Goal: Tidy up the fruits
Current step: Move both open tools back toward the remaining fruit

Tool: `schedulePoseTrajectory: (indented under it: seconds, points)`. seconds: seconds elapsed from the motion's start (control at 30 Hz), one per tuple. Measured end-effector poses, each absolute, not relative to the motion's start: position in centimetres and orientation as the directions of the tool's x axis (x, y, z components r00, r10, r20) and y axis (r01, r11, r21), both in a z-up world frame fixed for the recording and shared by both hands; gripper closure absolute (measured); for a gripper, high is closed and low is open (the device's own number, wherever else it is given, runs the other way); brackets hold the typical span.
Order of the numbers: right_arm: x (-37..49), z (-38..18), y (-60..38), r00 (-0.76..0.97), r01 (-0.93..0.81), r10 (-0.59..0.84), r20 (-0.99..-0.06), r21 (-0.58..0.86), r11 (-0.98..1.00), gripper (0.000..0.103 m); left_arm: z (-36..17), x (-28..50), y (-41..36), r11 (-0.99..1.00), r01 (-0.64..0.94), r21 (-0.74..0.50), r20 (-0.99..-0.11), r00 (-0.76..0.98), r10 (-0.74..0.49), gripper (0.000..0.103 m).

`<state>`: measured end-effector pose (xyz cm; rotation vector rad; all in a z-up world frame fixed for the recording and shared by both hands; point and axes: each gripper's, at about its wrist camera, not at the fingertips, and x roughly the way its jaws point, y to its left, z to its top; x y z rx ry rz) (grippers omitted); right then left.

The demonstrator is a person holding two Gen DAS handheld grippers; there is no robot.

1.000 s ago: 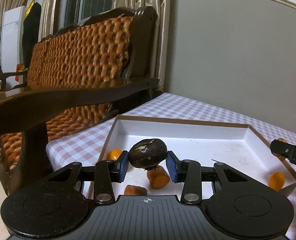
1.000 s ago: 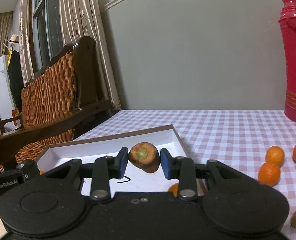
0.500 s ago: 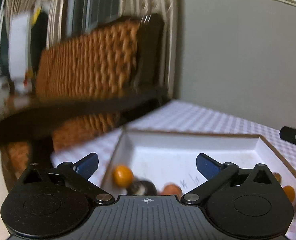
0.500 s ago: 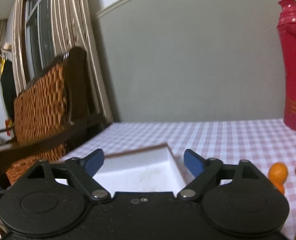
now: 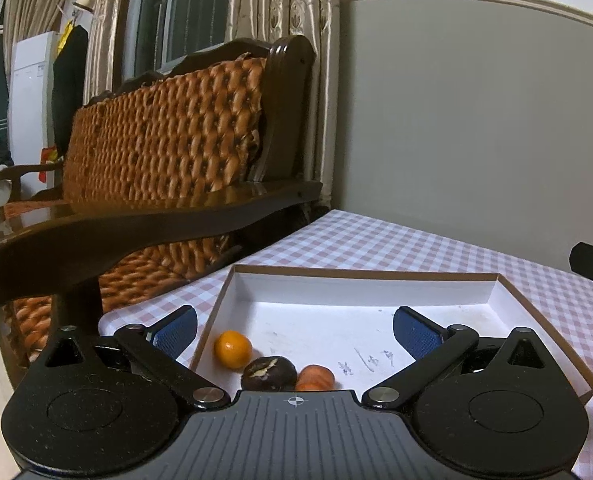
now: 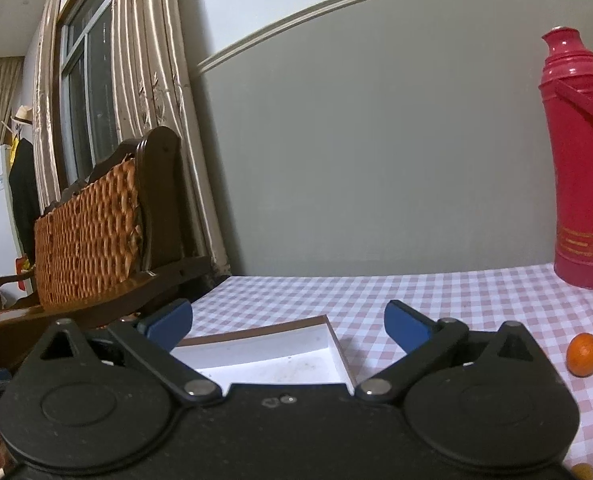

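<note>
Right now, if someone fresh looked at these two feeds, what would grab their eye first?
Probably the white box on the checked cloth, with a small orange, a dark chestnut and an orange carrot piece bunched at its near left corner. Next, the tall red thermos far right by the wall. Both the left claw and right claw stand empty, the right one's jaws opening.

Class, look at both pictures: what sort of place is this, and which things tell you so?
Most likely a home living or dining room. A carved dark-wood sofa with woven orange cushions stands beside a pink-and-white checked tablecloth, a red plastic thermos flask sits on it, and beige patterned curtains hang by a window.
</note>
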<state>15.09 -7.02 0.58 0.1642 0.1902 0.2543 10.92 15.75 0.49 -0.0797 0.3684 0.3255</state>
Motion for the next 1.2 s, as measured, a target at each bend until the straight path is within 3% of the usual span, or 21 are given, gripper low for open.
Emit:
schedulePoseTrajectory:
  seconds: [0.6,1.2]
  points:
    - [12.5,-0.6,-9.2,0.946,-0.19,0.207,-0.249,0.091,0.978,0.006,-0.1,10.4,11.1,0.968,-0.244,0.058,-0.384,0.89,0.247,0.0]
    - [9.6,-1.0,-18.9,0.953,0.032,0.007,-0.301,0.124,0.992,0.006,-0.1,9.8,1.8,0.997,-0.004,0.082,-0.386,0.922,0.036,0.0]
